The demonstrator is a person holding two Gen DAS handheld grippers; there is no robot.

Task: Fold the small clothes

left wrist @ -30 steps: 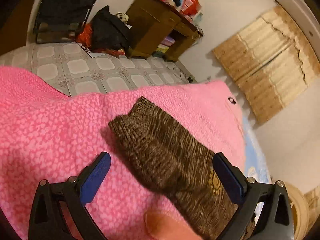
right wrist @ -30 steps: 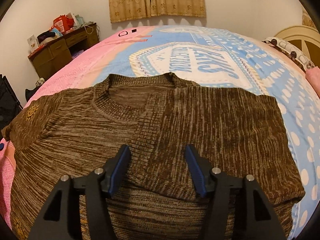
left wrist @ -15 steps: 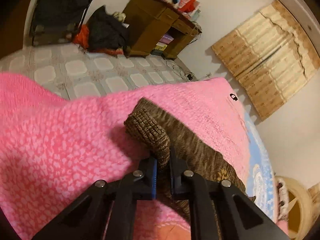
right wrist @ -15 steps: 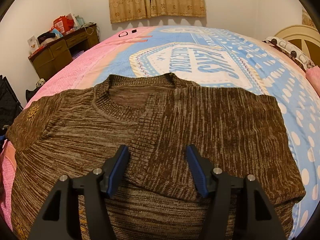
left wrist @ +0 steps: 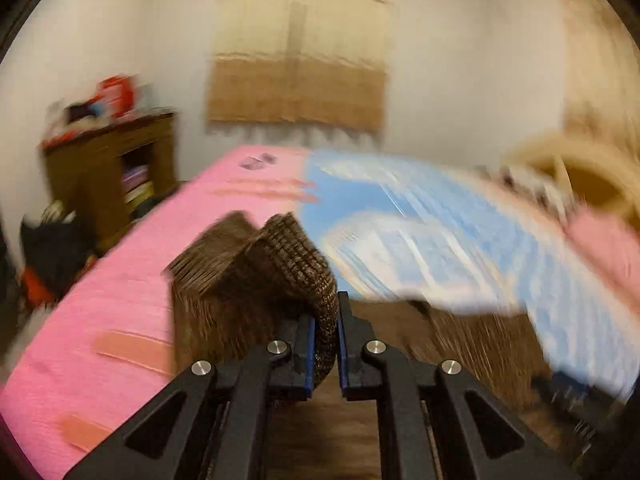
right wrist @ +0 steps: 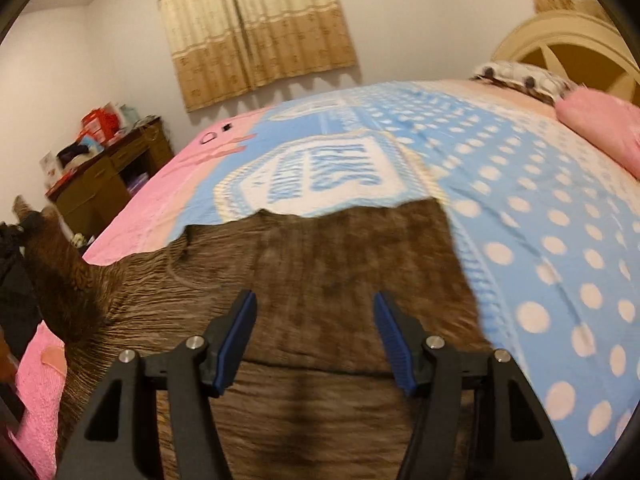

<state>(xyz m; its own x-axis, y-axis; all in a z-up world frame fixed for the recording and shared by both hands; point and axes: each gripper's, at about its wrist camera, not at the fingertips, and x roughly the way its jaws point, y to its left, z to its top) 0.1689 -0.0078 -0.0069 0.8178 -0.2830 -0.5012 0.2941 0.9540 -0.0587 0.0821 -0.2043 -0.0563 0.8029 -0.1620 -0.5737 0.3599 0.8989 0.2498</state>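
on the bed, a sleeve pinched

nearest, left gripper (left wrist: 325,334) is clenched on the raised sleeve cuff (left wrist: 316,280). right gripper (right wrist: 316,336) gapes, grasping nothing, above the brown sweater (right wrist: 340,264) on the pink-and-blue blanket (right wrist: 540,220). beyond, curtains (right wrist: 256,28).

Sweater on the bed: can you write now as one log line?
left hand-held gripper: shut on sweater sleeve | right hand-held gripper: open above sweater | bed

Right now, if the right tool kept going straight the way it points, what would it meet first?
Most likely the brown sweater spread on the bed: the open right tool points down over its folded-in panel, nothing between the fingers. Depth is unclear, so the gap is hard to judge.
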